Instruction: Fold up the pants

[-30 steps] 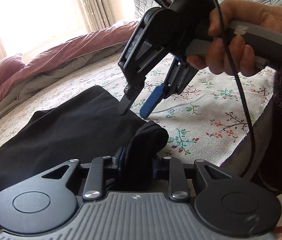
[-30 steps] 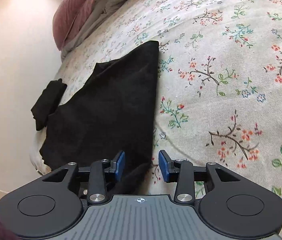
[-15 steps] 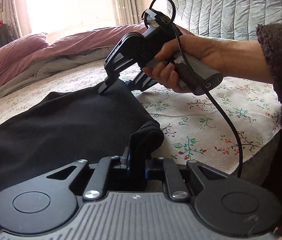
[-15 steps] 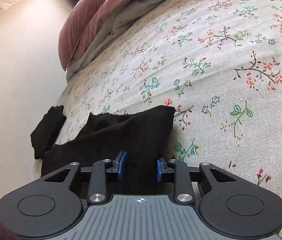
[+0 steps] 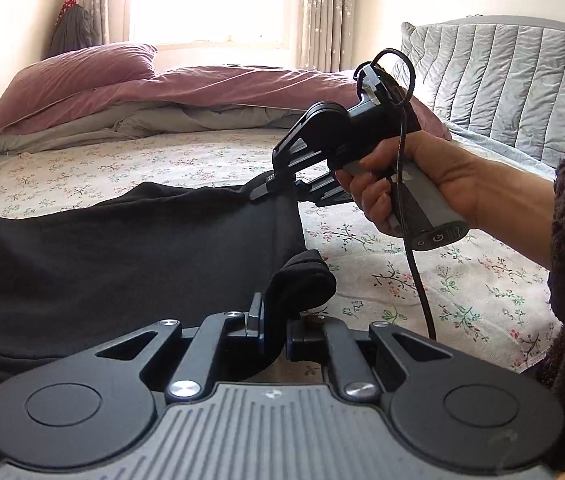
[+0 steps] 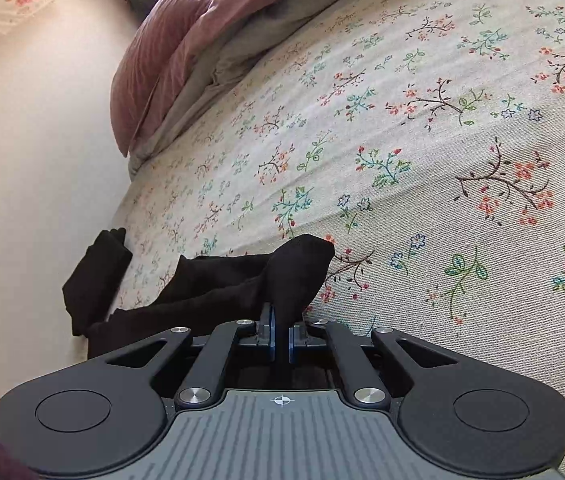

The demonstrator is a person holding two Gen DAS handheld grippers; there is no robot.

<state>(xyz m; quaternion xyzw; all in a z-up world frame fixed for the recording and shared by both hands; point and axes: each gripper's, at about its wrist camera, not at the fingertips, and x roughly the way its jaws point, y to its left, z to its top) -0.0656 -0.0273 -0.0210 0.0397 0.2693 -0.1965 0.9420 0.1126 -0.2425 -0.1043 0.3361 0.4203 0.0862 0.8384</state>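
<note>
Black pants (image 5: 122, 256) lie spread across the flowered bed sheet (image 5: 462, 280), reaching off to the left. My left gripper (image 5: 274, 332) is shut on the near corner of the pants, which bunches up between its fingers. My right gripper (image 5: 278, 192) shows in the left wrist view, held by a hand, shut on the far corner of the same edge. In the right wrist view the right gripper (image 6: 280, 340) pinches a fold of the pants (image 6: 282, 276), lifted a little off the sheet (image 6: 442, 160).
A purple pillow (image 5: 78, 72) and a purple and grey duvet (image 5: 218, 96) lie at the back by the window. A grey quilted headboard (image 5: 502, 80) stands at the right. Another folded black garment (image 6: 94, 276) lies at the bed's edge by the wall.
My right gripper has closed on the far corner of the pants, having been open above it a second ago. Both views have tilted up as the held edge lifted. The left grip is unchanged.
</note>
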